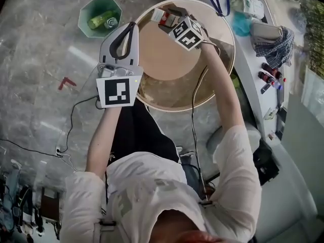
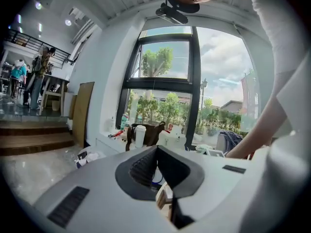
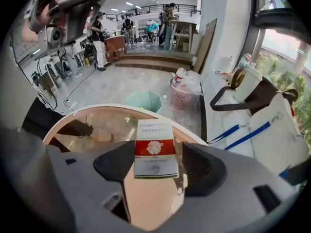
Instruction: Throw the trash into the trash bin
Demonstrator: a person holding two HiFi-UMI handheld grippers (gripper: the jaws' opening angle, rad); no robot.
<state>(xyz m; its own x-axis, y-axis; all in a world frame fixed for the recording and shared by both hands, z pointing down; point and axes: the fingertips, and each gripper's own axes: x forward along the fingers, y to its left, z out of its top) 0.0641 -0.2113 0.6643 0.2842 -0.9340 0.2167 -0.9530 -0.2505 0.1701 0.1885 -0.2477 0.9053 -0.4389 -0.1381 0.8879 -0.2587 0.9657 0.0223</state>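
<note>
My head view looks steeply down from above onto the round table (image 1: 162, 59) and the green bin (image 1: 87, 29) on the floor, just off the table's far-left edge. The right gripper view sits close over the table (image 3: 77, 118), tilted down, and shares that far edge and the bin (image 3: 141, 101). The left gripper view faces about level toward the window (image 2: 165, 57).

Worktop (image 1: 167, 67): right in front of you.
Trash bin (image 1: 96, 11): on the floor, just off the worktop's far-left side.
Carton (image 1: 161, 15): at the worktop's far edge, between your right gripper (image 3: 158, 166) jaws.
Left gripper (image 1: 132, 27): over the worktop's left rim, between bin and carton.
</note>
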